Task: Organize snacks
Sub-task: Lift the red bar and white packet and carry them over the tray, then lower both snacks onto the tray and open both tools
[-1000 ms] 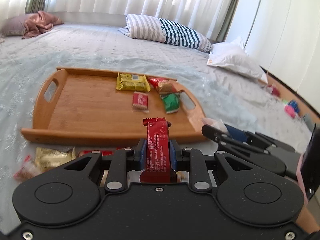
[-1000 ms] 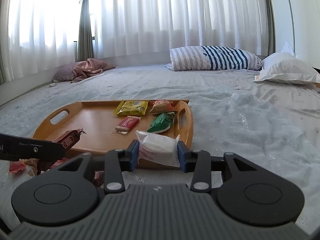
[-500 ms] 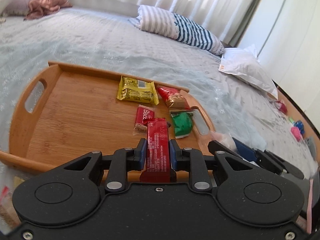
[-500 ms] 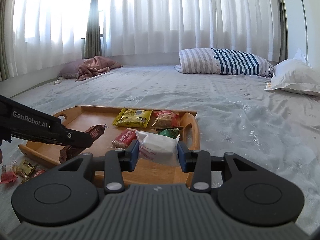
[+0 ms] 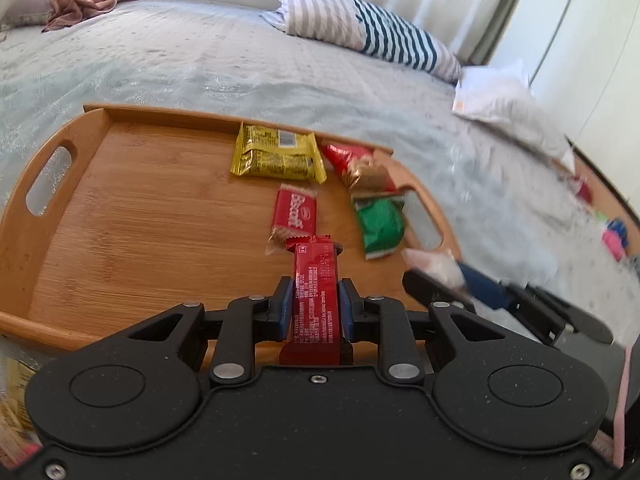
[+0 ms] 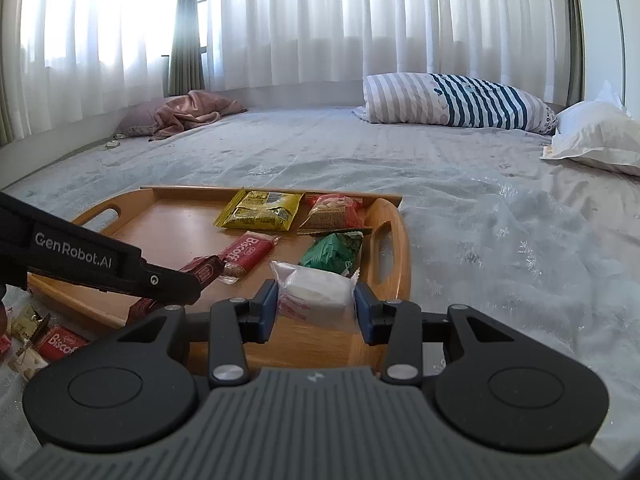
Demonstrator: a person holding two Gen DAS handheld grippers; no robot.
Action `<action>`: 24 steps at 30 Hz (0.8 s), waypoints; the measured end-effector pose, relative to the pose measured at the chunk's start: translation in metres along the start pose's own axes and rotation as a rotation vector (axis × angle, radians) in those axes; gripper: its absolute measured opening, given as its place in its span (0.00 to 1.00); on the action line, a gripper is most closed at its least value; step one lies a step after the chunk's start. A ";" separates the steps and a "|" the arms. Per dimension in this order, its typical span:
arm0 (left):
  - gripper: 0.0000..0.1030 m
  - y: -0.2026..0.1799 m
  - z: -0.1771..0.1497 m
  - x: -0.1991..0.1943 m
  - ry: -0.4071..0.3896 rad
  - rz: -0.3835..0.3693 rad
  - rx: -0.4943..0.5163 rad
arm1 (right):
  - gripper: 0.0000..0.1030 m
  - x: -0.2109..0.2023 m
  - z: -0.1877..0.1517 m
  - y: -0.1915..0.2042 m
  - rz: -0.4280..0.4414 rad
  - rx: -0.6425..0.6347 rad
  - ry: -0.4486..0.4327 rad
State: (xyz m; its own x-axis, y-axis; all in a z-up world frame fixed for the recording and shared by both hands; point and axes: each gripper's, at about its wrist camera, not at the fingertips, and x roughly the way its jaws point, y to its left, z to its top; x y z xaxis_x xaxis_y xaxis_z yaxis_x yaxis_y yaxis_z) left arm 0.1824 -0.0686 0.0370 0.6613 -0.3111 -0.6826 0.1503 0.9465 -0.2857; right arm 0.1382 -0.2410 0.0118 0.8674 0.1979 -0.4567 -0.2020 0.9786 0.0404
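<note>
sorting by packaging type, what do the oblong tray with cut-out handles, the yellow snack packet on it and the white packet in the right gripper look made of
Oblong tray with cut-out handles: looks like bamboo or wood, fine straight grain, satin finish.
Yellow snack packet: probably glossy plastic or foil film, with crinkles, highlights and crimped ends.
White packet, held in the right gripper: seems to be clear, thin plastic film over something white; contents unclear.

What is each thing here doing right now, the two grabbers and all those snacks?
Left gripper: fingers shut on the dark red bar, over the tray.
Right gripper: fingers shut on the white packet.
Wooden tray: flat on the bed.
Yellow packet: lying in tray.
Red Biscoff packet: lying in tray.
Green packet: lying in tray.
</note>
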 end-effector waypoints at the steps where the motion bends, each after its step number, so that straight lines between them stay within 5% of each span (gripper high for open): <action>1: 0.22 0.000 -0.001 0.000 0.006 0.002 0.003 | 0.44 0.001 0.000 0.000 0.000 0.002 0.002; 24: 0.22 0.001 0.003 0.028 -0.016 0.017 -0.063 | 0.44 0.018 0.001 -0.003 0.010 -0.002 0.041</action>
State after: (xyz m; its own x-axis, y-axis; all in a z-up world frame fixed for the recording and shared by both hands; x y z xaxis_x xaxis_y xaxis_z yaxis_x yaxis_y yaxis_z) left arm 0.2035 -0.0758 0.0192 0.6750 -0.2931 -0.6771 0.0928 0.9441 -0.3163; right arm 0.1547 -0.2404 0.0040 0.8461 0.2055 -0.4919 -0.2116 0.9764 0.0438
